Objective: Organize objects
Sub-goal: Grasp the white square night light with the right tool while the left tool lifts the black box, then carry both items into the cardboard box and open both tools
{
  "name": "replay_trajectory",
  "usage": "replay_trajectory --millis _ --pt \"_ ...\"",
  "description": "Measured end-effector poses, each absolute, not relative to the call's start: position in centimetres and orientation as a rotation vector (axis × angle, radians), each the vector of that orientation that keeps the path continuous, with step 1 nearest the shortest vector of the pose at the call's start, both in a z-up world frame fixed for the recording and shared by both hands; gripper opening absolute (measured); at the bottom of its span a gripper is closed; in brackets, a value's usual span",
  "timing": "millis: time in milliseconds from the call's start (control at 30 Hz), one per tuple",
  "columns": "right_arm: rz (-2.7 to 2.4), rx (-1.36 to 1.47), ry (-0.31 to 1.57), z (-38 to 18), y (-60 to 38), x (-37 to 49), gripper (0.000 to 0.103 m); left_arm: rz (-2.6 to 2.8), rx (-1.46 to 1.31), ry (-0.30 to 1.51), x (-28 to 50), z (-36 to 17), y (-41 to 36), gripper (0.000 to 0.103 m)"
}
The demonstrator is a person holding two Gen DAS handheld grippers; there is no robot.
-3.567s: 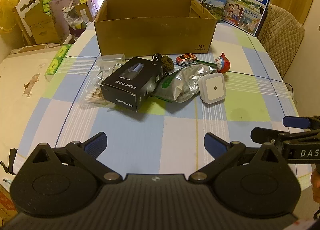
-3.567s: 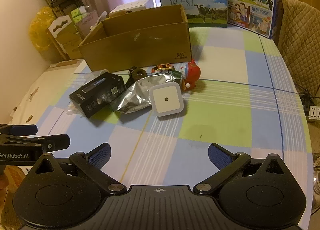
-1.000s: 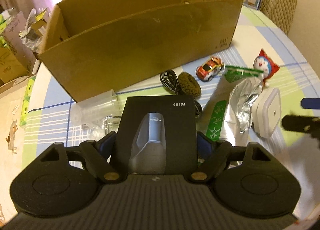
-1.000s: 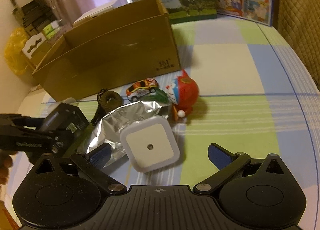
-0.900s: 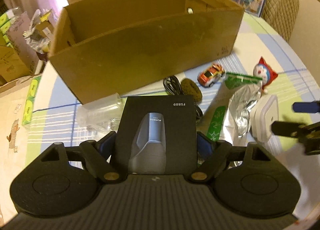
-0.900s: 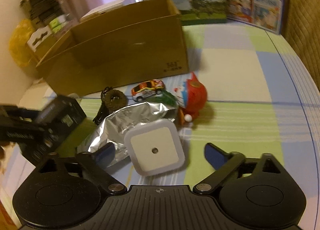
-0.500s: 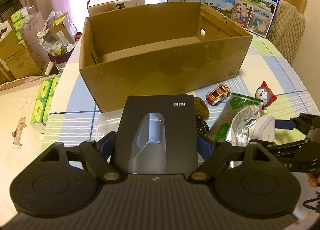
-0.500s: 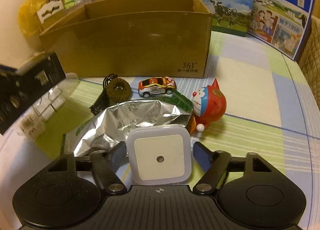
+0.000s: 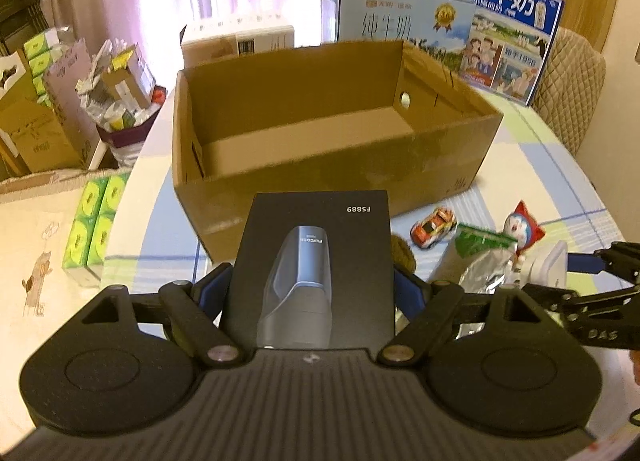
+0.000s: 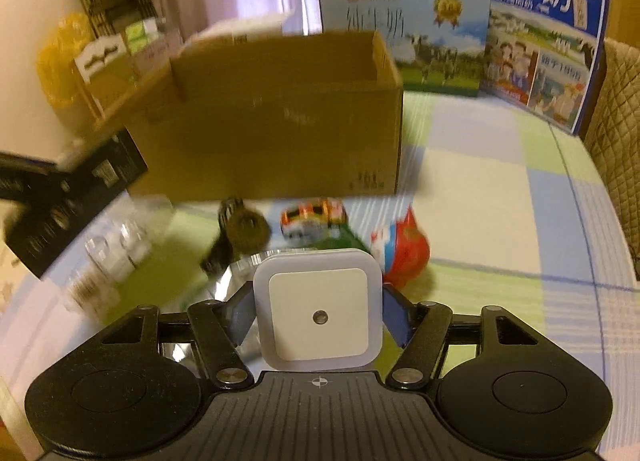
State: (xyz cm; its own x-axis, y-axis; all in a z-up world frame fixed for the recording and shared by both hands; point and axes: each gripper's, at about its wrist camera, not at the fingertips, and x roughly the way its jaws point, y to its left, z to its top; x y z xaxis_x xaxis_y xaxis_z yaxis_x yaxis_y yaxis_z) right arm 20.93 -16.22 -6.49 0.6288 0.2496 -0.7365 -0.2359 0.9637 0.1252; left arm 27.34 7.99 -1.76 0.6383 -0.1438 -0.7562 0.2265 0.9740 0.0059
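Observation:
The black shaver box [image 9: 316, 245] marked FS889 is off the table, with my left gripper [image 9: 310, 289] shut on its sides. It hangs just in front of the open brown cardboard carton [image 9: 332, 165], whose inside looks bare. My right gripper [image 10: 318, 317] is shut on the white square night light [image 10: 318, 313], above the silver foil bag [image 9: 480, 265]. In the right wrist view, which is blurred, the black shaver box [image 10: 80, 197] shows at the left edge and the cardboard carton [image 10: 280, 129] stands ahead.
A toy car [image 10: 312, 217], a red-and-blue cat figure [image 10: 404, 253], a brown round pad with a cord [image 10: 248, 231] and a clear bag of small items [image 10: 116, 249] lie before the carton. Milk cartons [image 9: 512, 33] stand behind it. Green tissue packs [image 9: 94, 229] sit left.
My left gripper took hold of the black box and raised it toward the carton. My right gripper shut on the night light and is lifting it off the foil bag.

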Motion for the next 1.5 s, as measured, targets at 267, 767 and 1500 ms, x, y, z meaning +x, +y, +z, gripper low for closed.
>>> replay_trajectory --millis 267,767,1500 --pt "0.331 0.092 0.766 -1.7 -15.5 24.1 0.062 -0.223 0.102 0.773 30.4 1.0 8.0 0.081" --pt "0.358 0.079 0.654 1.6 -10.6 37.0 0.062 -0.127 0.041 0.701 42.3 3.9 7.5 0.081" --pt "0.236 -0.022 1.029 -7.7 -10.7 43.9 0.062 -0.103 -0.019 0.985 48.4 -6.7 4.6 0.082"
